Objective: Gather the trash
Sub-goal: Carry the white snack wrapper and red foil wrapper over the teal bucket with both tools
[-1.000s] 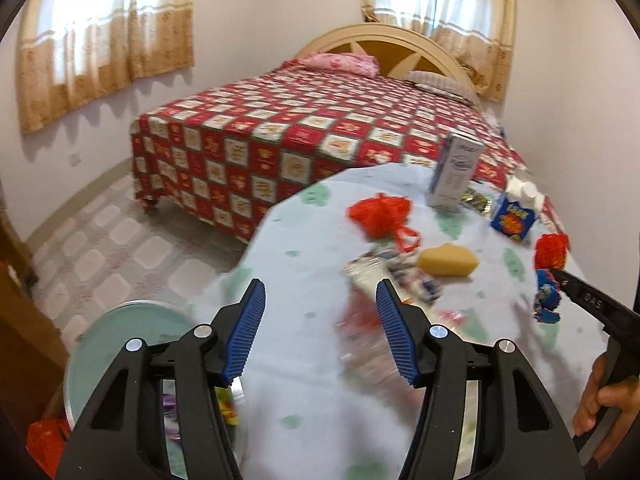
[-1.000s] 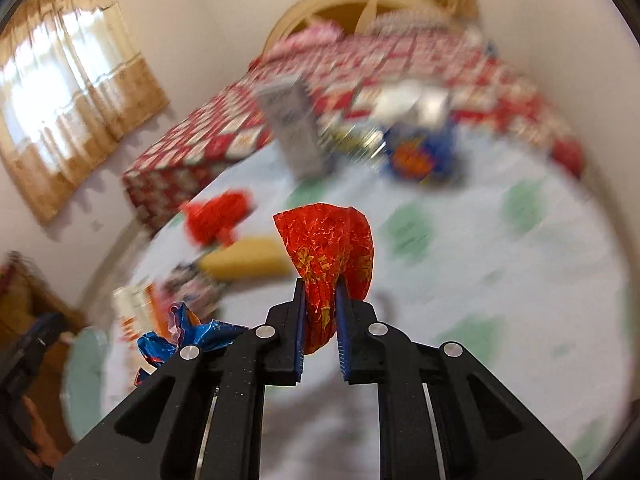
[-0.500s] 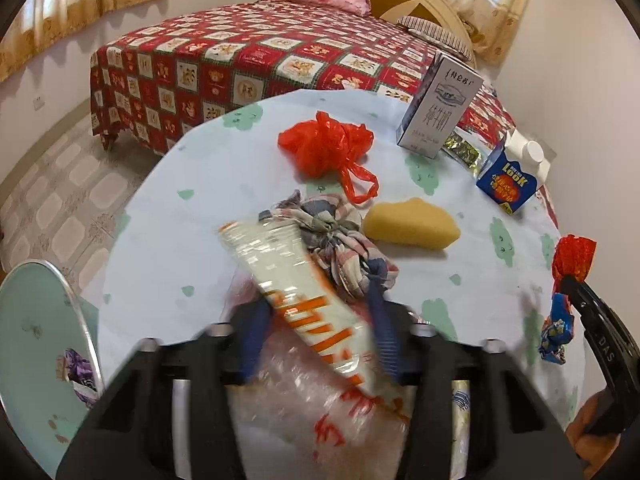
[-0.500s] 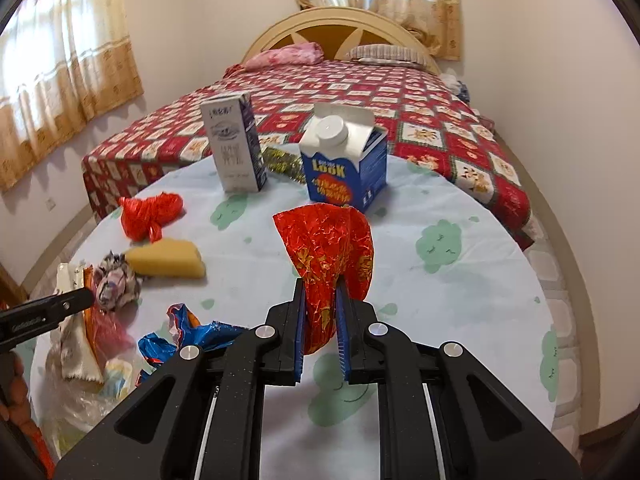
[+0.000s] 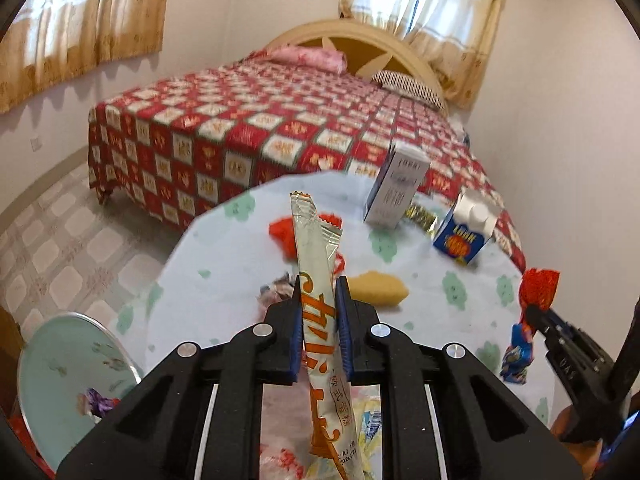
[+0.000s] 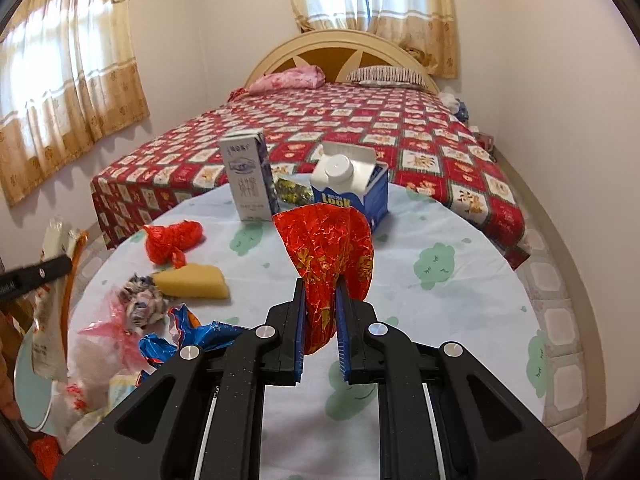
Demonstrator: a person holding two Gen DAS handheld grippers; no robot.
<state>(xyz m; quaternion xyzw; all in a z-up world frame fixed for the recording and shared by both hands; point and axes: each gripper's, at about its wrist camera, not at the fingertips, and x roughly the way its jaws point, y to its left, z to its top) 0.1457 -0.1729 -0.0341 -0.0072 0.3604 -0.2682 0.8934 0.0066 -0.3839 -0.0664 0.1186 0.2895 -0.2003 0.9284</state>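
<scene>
The left claw [image 5: 318,312] is clamped on a long cream snack wrapper [image 5: 316,248] standing above the bench [image 5: 224,264]; the wrapper's lower end runs out of frame. The right claw [image 6: 320,312] is pinched tight on a crumpled red foil wrapper [image 6: 326,248], which hides part of the blue carton [image 6: 372,196] behind it. Near the yellow sponge [image 6: 192,280] lie a red bag [image 6: 172,238] and a blue wrapper [image 6: 180,336], partly covered by the claw body. The clear bag [image 6: 88,356] left of the sponge is blurred.
</scene>
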